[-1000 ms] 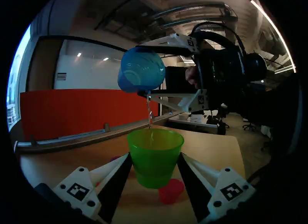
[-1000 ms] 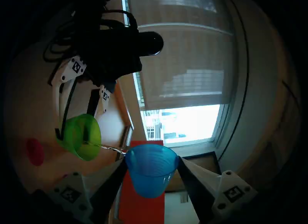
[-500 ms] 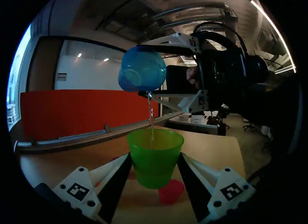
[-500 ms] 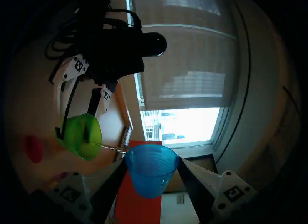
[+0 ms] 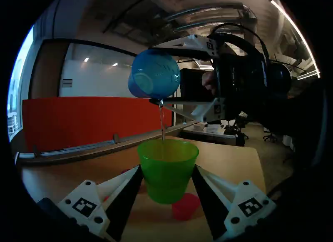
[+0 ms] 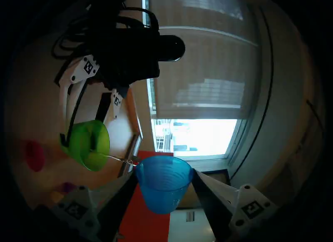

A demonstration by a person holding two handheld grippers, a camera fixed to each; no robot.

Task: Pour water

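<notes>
Low in the left gripper view, toward 6 o'clock: green cup (image 5: 167,170) upright, pinched on both sides by the left gripper (image 5: 167,169), closed in just to cup width. Resting on the table (image 5: 224,158) or lifted clear of it: cannot tell. Straight up at 12 o'clock from its rim: blue cup (image 5: 154,74), clamped across its wall by the right gripper (image 5: 155,77), likewise narrowed only to cup width. Between the two, a thin thread of water (image 5: 161,124) dropping from the blue lip into the green mouth, landing near the far edge of the rim.

Compared with a second ago: blue cup rolled further over, more of its base turned toward the lens. Stream thinner and straighter than the wavy, broken one before. Green cup unmoved in its grip. From the right gripper view, blue cup (image 6: 163,183) at 6 o'clock, green cup (image 6: 87,144) out at 9 o'clock, whole scene rotated a touch, consistent with a wrist turning on.

Probably means little left in the blue cup: more tilt for a weaker flow. Pouring likely near its end; next, by this reading, a last tip to drain, then righting the blue cup. Worth keeping the lip over the green mouth, against a dying trickle creeping back along the wall and dripping short. Small red cup (image 5: 184,205) on the table at 5 o'clock, just below the green one.
</notes>
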